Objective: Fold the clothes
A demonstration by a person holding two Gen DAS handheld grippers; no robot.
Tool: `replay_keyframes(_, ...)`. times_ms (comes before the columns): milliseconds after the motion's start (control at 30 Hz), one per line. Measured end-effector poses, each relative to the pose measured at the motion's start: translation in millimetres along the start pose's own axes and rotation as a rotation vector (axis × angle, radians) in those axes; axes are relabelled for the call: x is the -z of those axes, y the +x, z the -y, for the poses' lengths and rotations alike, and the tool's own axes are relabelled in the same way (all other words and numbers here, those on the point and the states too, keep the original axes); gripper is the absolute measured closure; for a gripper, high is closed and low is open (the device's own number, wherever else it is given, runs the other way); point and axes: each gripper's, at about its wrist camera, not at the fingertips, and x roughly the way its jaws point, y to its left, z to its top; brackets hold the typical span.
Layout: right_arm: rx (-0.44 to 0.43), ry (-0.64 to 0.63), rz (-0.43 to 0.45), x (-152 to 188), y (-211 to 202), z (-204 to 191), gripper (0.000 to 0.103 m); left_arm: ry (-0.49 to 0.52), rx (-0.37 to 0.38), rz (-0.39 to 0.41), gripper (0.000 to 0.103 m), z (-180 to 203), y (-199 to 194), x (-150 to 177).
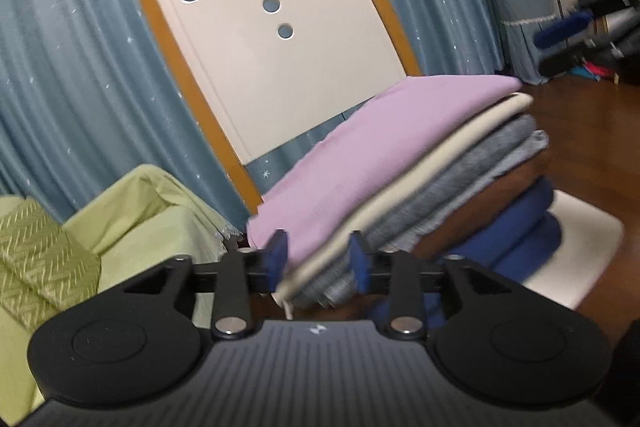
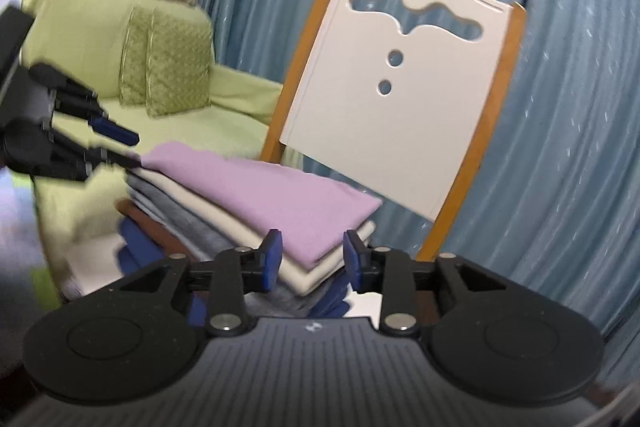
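A stack of folded clothes sits on a chair seat (image 1: 580, 239). A lilac garment (image 1: 360, 163) lies on top, also in the right wrist view (image 2: 272, 195). Under it lie cream (image 1: 460, 143), grey, brown and blue (image 1: 520, 239) pieces. My left gripper (image 1: 320, 259) is open, its blue pads on either side of the stack's near corner without pinching it. My right gripper (image 2: 312, 259) is open at the stack's opposite corner. The left gripper also shows in the right wrist view (image 2: 128, 147), and the right gripper in the left wrist view (image 1: 568, 43), at far right.
The chair has a white back with orange side rails (image 1: 280, 39). Blue pleated curtains (image 2: 560, 107) hang behind it. A light green sofa (image 2: 100, 11) with green cushions (image 2: 176, 63) stands left of the chair. Dark wooden floor (image 1: 592, 131) lies to the right.
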Motion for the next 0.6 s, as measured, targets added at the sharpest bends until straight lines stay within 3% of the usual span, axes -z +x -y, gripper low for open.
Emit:
replay_keyframes(67, -0.01, 0.074, -0.004, 19.5, -16.5, -11.9, 0.055, -0.044, 0.008, -0.017, 0.054, 8.1, -10.8, 8.7)
replay_keyframes(133, -0.016, 0.15, -0.026, 44.0, -31.1, -21.3, 0.042, -0.106, 0.025, -0.04, 0.04, 20.1, -25.6, 22.5)
replay_keyframes(200, -0.023, 0.21, -0.064, 65.9, -40.3, -26.8, 0.041, -0.132, 0.041, -0.063, 0.029, 31.7, -38.4, 34.3)
replay_keyframes(267, -0.029, 0.275, -0.123, 92.4, -51.3, -33.2, 0.038, -0.151, 0.041, -0.084, 0.024, 40.7, -52.0, 44.0)
replay_keyframes(367, -0.01, 0.34, -0.173, 112.0, -64.6, -31.7, 0.026, -0.204, 0.038, -0.106, 0.012, 47.6, -69.8, 56.0)
replay_keyframes(433, 0.039, 0.378, -0.179, 117.0, -75.1, -29.1, 0.004, -0.23, 0.022, -0.115, 0.001, 49.9, -77.7, 61.4)
replay_keyframes(600, 0.154, 0.416, -0.177, 113.7, -94.4, -25.5, 0.001, -0.286, -0.016, -0.137, 0.001, 53.6, -94.2, 73.0)
